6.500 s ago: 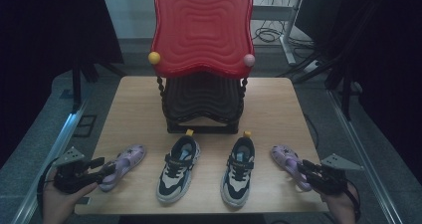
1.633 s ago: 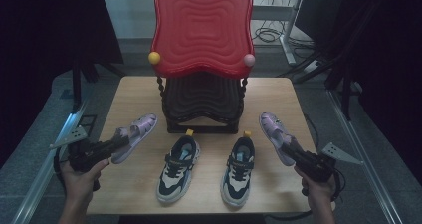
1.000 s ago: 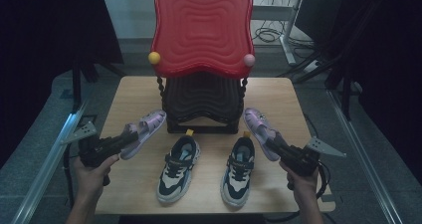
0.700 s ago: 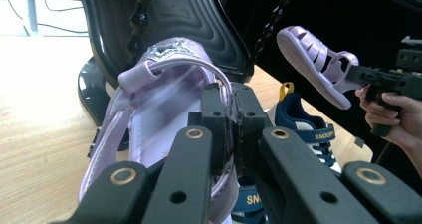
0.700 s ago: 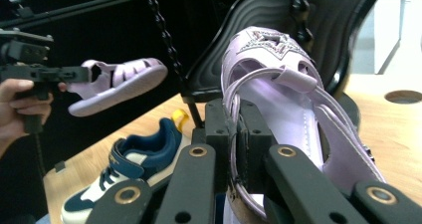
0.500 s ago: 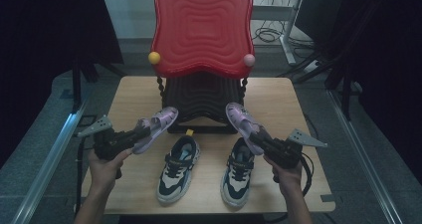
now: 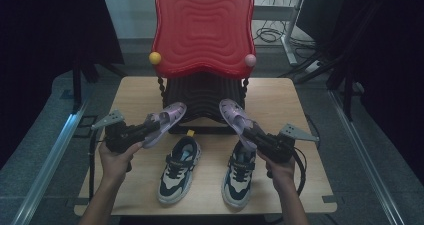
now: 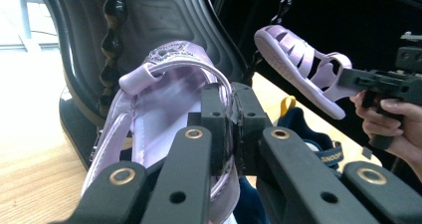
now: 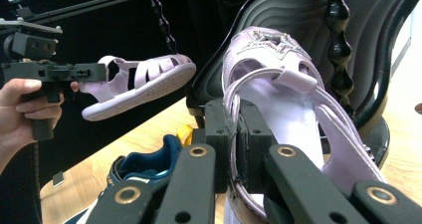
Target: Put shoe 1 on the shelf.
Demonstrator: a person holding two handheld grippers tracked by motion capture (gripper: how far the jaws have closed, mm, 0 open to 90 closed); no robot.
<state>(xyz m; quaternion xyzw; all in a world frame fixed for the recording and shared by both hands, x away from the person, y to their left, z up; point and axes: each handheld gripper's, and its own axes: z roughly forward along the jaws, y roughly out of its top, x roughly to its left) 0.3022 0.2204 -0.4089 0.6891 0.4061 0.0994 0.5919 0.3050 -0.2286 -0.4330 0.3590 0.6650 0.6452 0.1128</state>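
left tongs (image 7: 150, 129) pinched on left lilac sandal (image 7: 165, 122) heel strap | right tongs (image 7: 256, 136) likewise on right lilac sandal (image 7: 234, 117) | toes aimed at black rack (image 7: 202, 96), judged for shelving

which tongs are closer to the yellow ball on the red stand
Left. The left tongs, shut on a lilac sandal, sit below the yellow ball. The right tongs are farther off, across under the pink ball.
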